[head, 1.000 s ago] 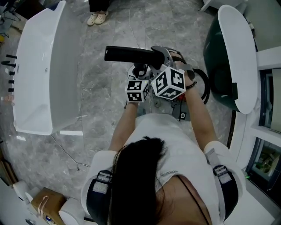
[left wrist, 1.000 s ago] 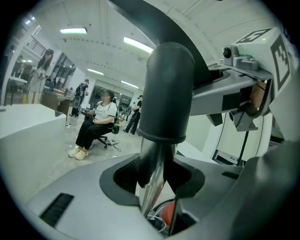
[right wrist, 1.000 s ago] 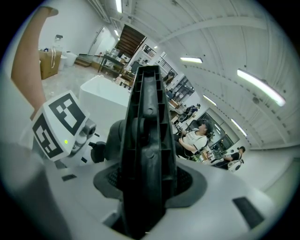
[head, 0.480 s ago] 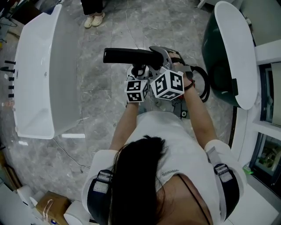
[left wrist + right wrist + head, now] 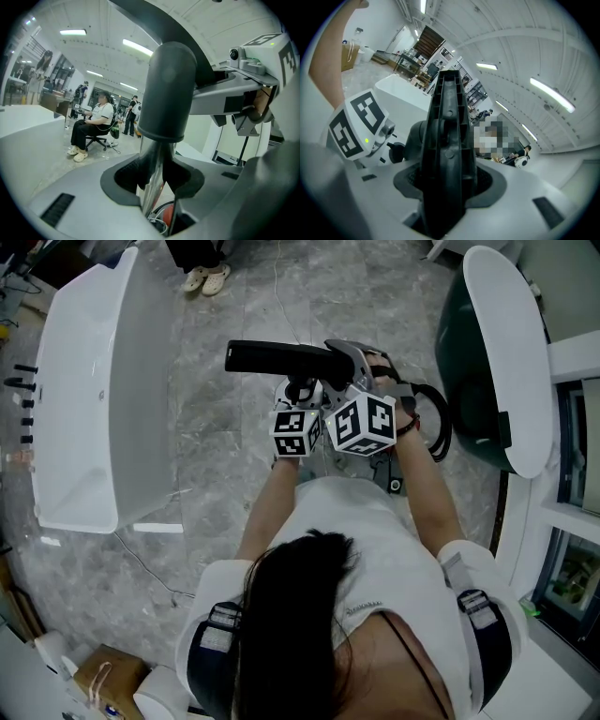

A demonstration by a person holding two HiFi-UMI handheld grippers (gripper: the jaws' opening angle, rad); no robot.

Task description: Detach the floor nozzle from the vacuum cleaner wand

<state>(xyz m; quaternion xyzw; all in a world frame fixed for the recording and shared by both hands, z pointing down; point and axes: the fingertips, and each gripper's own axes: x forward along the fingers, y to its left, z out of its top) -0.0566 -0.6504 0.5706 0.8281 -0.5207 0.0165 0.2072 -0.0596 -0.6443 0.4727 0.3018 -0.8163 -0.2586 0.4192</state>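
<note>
Left gripper (image 5: pixel 157 183) clamps the stiff, slick metal wand (image 5: pixel 151 206); right gripper (image 5: pixel 445 187) clamps the nozzle (image 5: pixel 447 131) by its ribbed black plastic — likely light, rigid; best held near the joint.

A long white tub (image 5: pixel 84 399) stands on the grey marble floor (image 5: pixel 216 465) at the left, and a dark green tub with a white rim (image 5: pixel 511 362) at the right. 2 feet in pale shoes (image 5: pixel 204 277) show at the top edge. A thin cable (image 5: pixel 141 563) lies on the floor, and a cardboard box (image 5: pixel 91 671) sits in the lower left corner.
</note>
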